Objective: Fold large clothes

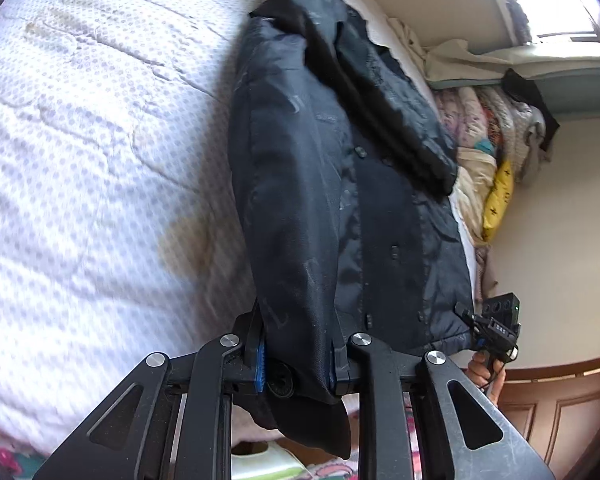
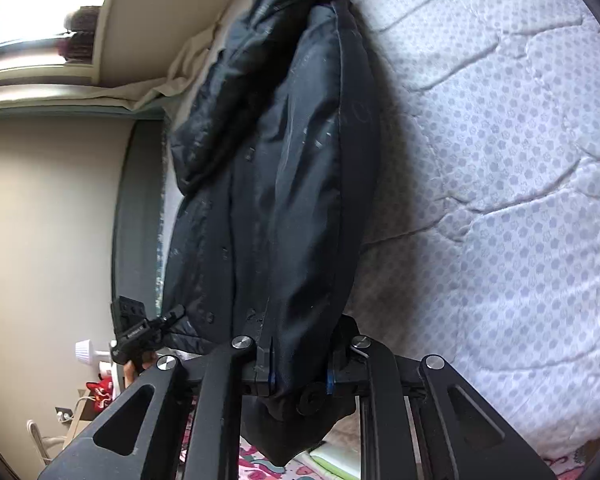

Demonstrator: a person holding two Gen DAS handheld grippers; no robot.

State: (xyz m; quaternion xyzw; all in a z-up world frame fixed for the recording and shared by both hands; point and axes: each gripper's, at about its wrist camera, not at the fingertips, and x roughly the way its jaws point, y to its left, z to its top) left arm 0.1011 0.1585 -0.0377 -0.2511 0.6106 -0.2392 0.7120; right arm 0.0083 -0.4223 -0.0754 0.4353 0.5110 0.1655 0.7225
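Right at my left gripper (image 1: 298, 364), the blue-padded fingers (image 1: 260, 364) are clamped on a thick bunch of the dark navy coat (image 1: 320, 200) near its hem, with a flap of cloth hanging below them. My right gripper (image 2: 299, 370) pinches the other hem corner the same way. Ahead of both tongs the coat stretches away over the white quilted mattress (image 1: 92, 152), its sleeve folded across the buttoned front. Each view shows the other gripper off to the side, at the hem.
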